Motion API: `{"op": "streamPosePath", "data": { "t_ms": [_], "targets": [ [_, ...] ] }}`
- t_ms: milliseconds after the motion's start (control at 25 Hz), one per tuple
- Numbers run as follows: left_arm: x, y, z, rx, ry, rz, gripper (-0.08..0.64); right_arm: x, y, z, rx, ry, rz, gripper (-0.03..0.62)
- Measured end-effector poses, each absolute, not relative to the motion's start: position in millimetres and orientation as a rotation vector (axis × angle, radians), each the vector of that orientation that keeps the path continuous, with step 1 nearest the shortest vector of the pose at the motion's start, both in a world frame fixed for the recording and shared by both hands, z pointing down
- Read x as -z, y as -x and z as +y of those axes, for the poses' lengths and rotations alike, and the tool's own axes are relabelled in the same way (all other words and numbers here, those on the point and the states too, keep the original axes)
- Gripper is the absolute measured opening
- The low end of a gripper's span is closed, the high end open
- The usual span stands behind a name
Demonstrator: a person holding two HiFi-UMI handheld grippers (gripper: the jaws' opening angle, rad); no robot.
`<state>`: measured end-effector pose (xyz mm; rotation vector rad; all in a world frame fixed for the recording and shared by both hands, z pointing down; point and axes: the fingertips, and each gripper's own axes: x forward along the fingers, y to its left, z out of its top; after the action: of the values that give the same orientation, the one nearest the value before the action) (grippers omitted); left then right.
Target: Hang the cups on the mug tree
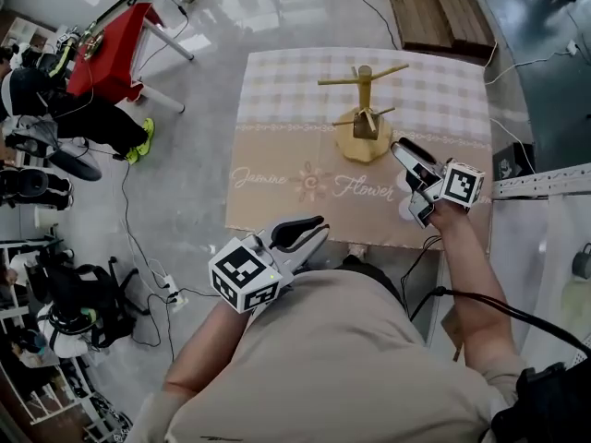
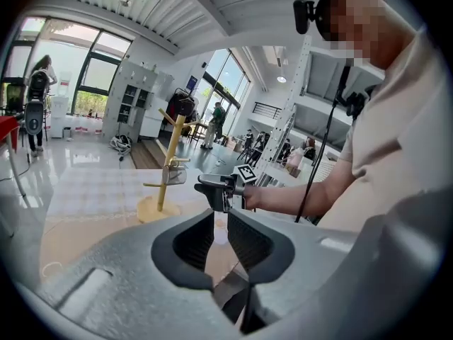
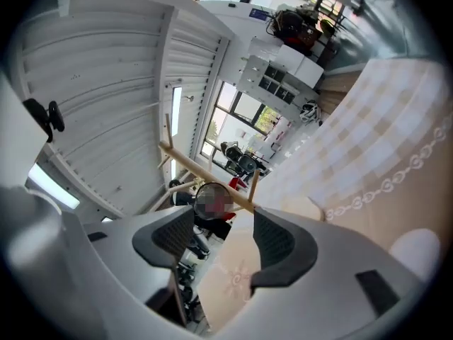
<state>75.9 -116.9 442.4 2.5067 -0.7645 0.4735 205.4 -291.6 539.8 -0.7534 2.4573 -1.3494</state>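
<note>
The wooden mug tree (image 1: 364,109) stands on a round base at the far middle of the cloth-covered table (image 1: 277,183). One small glassy cup (image 2: 174,174) hangs from a lower branch. My right gripper (image 1: 413,181) is just right of the tree's base, turned on its side and open, with nothing between its pads. The tree's branches (image 3: 185,163) show beyond them. A white rounded object (image 1: 405,208), perhaps a cup, lies on the cloth below that gripper. My left gripper (image 1: 305,233) hovers at the table's near edge, jaws a narrow gap apart and empty.
A red table (image 1: 115,49), seated people and gear crowd the floor to the left. Wooden planks (image 1: 434,7) lie beyond the table's far right corner. Cables trail over the floor. A metal frame (image 1: 545,181) runs along the table's right side.
</note>
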Motion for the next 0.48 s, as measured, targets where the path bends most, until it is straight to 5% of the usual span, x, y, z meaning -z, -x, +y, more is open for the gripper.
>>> {"op": "streamPosePath", "data": {
  "t_ms": [120,360,480],
  "targets": [
    [-439,-77,-115,-0.462,-2.542,-0.708,0.044,-541,-218,-269,1.306,0.913,2.496,0.256],
    [-431,-61,-113,-0.437,-2.612,-0.608,0.044,-526,-223,-212,1.190,1.151,2.504,0.048],
    [-425,-44,-111,-0.401,-2.630,-0.585,0.044,-518,-205,-186,1.137,1.215,2.573,0.021]
  ]
}}
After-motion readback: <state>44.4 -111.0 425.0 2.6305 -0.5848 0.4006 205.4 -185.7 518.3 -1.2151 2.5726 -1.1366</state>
